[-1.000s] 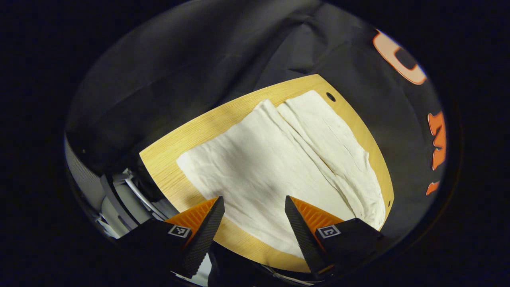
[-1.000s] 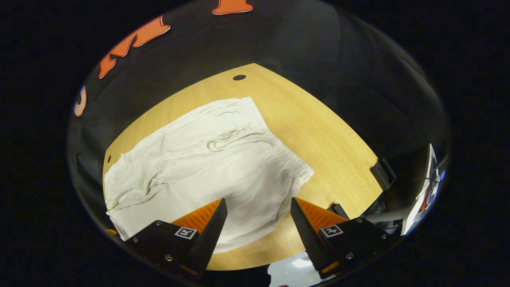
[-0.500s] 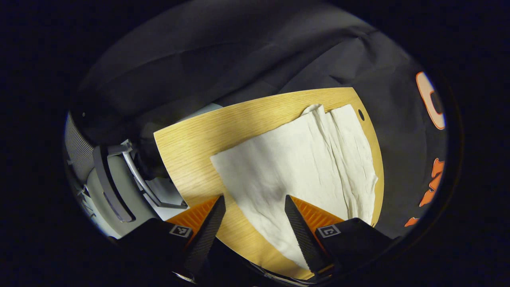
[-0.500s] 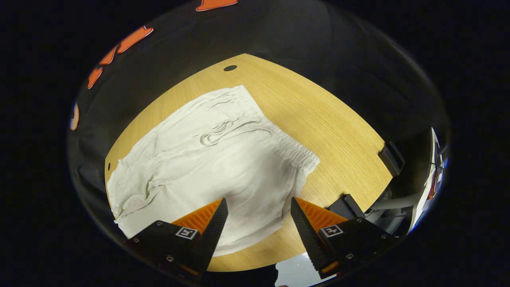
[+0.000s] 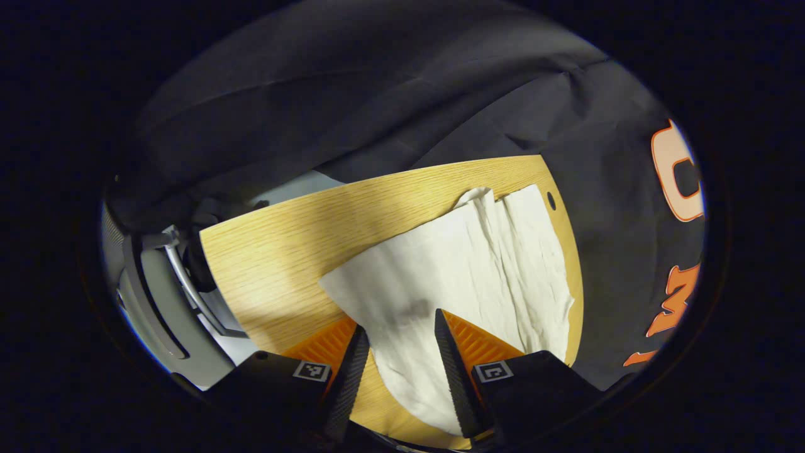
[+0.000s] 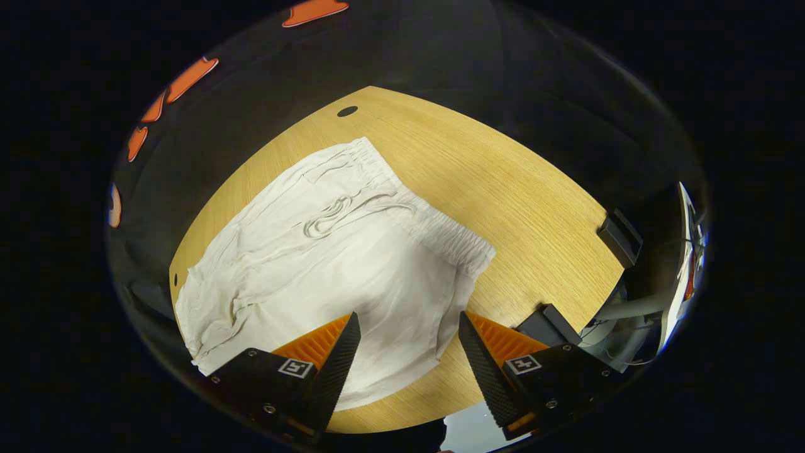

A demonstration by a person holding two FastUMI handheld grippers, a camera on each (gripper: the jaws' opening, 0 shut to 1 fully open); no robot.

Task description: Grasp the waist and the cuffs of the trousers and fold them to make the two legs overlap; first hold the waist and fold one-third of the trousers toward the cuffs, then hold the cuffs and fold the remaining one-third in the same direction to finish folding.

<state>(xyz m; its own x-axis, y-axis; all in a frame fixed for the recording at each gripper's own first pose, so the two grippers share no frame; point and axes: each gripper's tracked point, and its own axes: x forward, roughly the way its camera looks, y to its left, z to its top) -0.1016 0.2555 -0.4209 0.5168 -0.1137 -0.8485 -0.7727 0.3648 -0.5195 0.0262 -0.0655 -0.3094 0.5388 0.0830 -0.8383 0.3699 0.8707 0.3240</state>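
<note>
The trousers [image 5: 465, 264] lay flat on the table [image 5: 283, 251], a pale cloth spread over light wood. In the left gripper view the two legs ran side by side toward the far edge of the table, their cuffs [image 5: 503, 198] ending just beside a small dark hole [image 5: 551, 201] in the board. The near leg's corner lay well in from the table's left side, with bare wood between it and the edge.

The left gripper [image 5: 395, 362] hung low over the near edge of the trousers. Its fingers stood apart with a strip of cloth showing between them — whether they touched the cloth cannot be told, and nothing was pinched.

In the right gripper view the waist [image 6: 434, 229] showed as a gathered elastic band running across the trousers, with a drawstring [image 6: 333, 217] looped on the cloth just below it. The waist faced the bare half of the table [image 6: 516, 189]; a second dark hole [image 6: 346, 111] sat near the table's far edge beyond the waist's far corner. The cloth near the table's left side was wrinkled and bunched.

The right gripper [image 6: 409, 358] hovered over the near side of the trousers, close to the waist's near corner. Its fingers were spread wide and gripped nothing — cloth and a bit of table showed in the gap.
</note>
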